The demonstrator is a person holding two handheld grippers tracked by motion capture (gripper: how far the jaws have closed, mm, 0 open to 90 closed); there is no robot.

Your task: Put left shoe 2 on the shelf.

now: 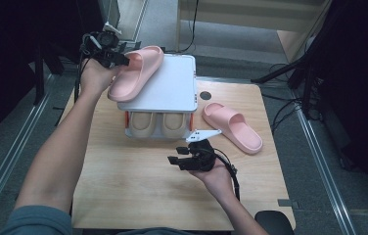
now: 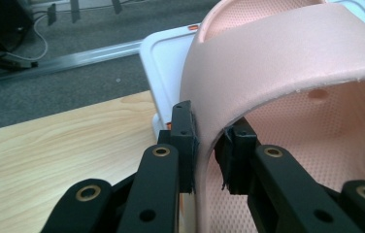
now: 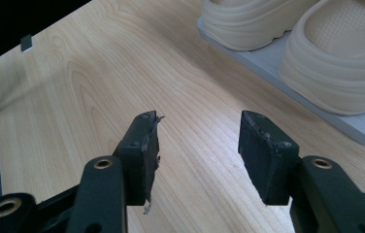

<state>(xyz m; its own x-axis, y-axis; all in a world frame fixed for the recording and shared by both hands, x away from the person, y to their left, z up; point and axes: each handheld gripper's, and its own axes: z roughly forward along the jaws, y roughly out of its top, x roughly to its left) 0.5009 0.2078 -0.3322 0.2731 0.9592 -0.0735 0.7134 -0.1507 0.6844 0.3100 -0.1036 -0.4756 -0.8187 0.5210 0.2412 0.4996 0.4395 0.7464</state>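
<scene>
Left gripper (image 1: 122, 57) is pinching the strap wall of 1 pink slipper (image 1: 137, 72), 1 pad (image 2: 184, 145) outside and 1 inside the band, at the slipper's left edge. The slipper is sitting on the top shelf of the white rack (image 1: 172, 88), long axis running diagonally from the near-left corner toward the far side, near end overhanging the front-left edge. The 2nd pink slipper (image 1: 232, 127) is lying flat on the table (image 1: 138, 191) just right of the rack, long axis angling toward the near right. Right gripper (image 1: 179, 160) is hovering over bare table in front of the rack, jaws spread with nothing between them, pointing left, so that slipper is lying behind and to the right of its jaws. Right hand is clearly nearer to it; I'd say it needs to swing round to face the slipper. 2 beige slippers (image 1: 155, 123) are occupying the lower shelf.
</scene>
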